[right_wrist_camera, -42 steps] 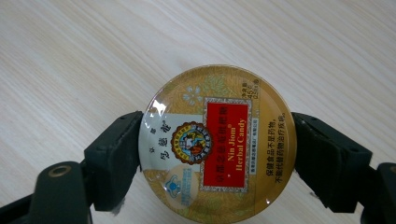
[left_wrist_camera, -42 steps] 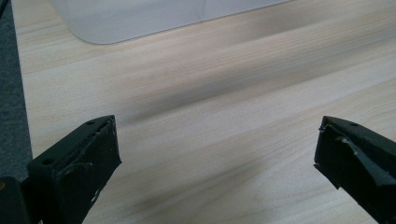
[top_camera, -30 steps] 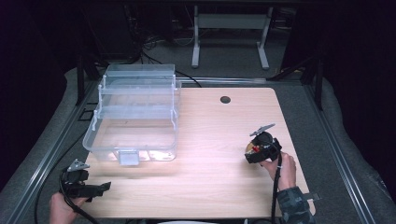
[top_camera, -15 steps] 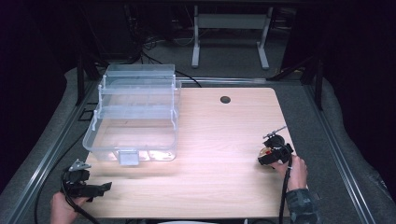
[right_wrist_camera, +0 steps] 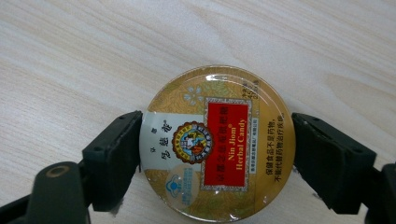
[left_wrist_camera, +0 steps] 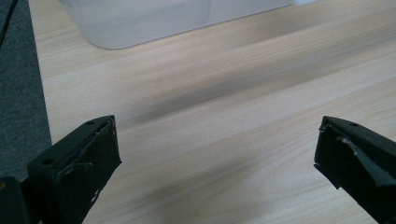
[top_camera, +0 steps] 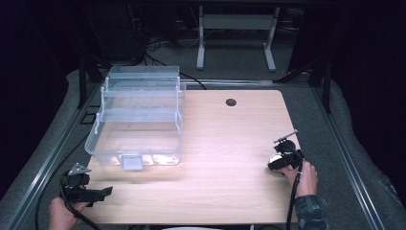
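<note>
Right claw (right_wrist_camera: pixel 216 147) has the round Nin Jiom herbal candy tin (right_wrist_camera: pixel 217 140) between its jaws, label up. Both pads sit against the rim, one on each side, so I read it as clamped on the tin. The jaws have just been opening with the tin between them, so the grip is probably light.

Tin location: well to the right of the clear tiered organiser box (top_camera: pixel 139 120), near the right edge of the table (top_camera: pixel 225 143) and a bit nearer the person than the box front. It looks to be lying flat on the wood or just above it; can't tell which.

Left claw (left_wrist_camera: pixel 217 149): jaws wide apart, nothing in them, low over the table just in front of the box's near left corner.

My read is that the step in hand is a set-down or release of the tin. To do it well:
- Keep the tin level, lid parallel to the table, so it doesn't land on its rim and roll.
- Get the base fully seated before the pads clear the rim.
- Open evenly. If one pad drags, the tin will slide sideways, and it's close to the table edge on the side away from the box.
- Pull the claw straight up, not across, so a jaw doesn't clip the tin.
- The left claw is well clear of the box and can hold where it is.
</note>
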`<state>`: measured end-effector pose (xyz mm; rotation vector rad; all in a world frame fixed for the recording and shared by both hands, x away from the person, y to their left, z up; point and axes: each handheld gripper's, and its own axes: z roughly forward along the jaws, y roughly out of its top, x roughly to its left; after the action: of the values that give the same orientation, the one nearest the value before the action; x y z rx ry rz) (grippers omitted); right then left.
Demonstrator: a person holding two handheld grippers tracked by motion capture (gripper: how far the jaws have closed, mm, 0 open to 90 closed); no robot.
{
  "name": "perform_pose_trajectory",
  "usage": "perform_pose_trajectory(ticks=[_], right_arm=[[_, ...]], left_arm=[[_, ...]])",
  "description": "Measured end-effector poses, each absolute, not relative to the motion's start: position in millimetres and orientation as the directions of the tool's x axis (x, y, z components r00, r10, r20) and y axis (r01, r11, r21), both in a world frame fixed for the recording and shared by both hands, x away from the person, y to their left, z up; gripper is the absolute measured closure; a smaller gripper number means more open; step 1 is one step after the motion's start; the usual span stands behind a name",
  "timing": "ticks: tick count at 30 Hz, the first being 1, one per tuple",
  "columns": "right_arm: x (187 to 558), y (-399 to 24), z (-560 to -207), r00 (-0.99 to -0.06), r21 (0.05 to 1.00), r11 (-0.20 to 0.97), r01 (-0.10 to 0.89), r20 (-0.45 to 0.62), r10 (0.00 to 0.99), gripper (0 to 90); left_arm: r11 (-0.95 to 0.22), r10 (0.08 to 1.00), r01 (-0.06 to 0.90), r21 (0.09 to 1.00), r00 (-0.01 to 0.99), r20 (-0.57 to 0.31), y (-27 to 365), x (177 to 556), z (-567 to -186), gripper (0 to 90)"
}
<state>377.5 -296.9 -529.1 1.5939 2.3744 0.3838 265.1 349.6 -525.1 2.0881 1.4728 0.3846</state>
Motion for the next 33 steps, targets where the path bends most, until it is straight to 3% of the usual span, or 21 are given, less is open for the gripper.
perform_pose_trajectory(ticks=[4,10,24,33], right_arm=[[376.0,-298.4,-522.9,-0.360,0.377,0.350,0.858,-0.046,0.932,7.4],[369.6,-299.2,-506.9,-0.362,0.426,0.341,0.838,-0.035,0.932,4.3],[353.1,-271.5,-480.5,-0.433,0.509,0.392,0.767,-0.041,0.901,6.1],[349.6,-261.2,-480.7,-0.453,0.515,0.408,0.753,-0.043,0.890,7.0]], left_arm=[[-0.253,0.928,0.770,0.586,0.364,-0.077,349.2,263.9,-522.7,0.1],[-0.251,0.932,0.765,0.593,0.357,-0.066,352.8,260.7,-513.6,0.1],[-0.274,0.930,0.736,0.619,0.367,-0.025,354.2,280.9,-468.8,0.1],[-0.246,0.941,0.735,0.632,0.338,-0.028,369.4,319.8,-446.7,0.1]])
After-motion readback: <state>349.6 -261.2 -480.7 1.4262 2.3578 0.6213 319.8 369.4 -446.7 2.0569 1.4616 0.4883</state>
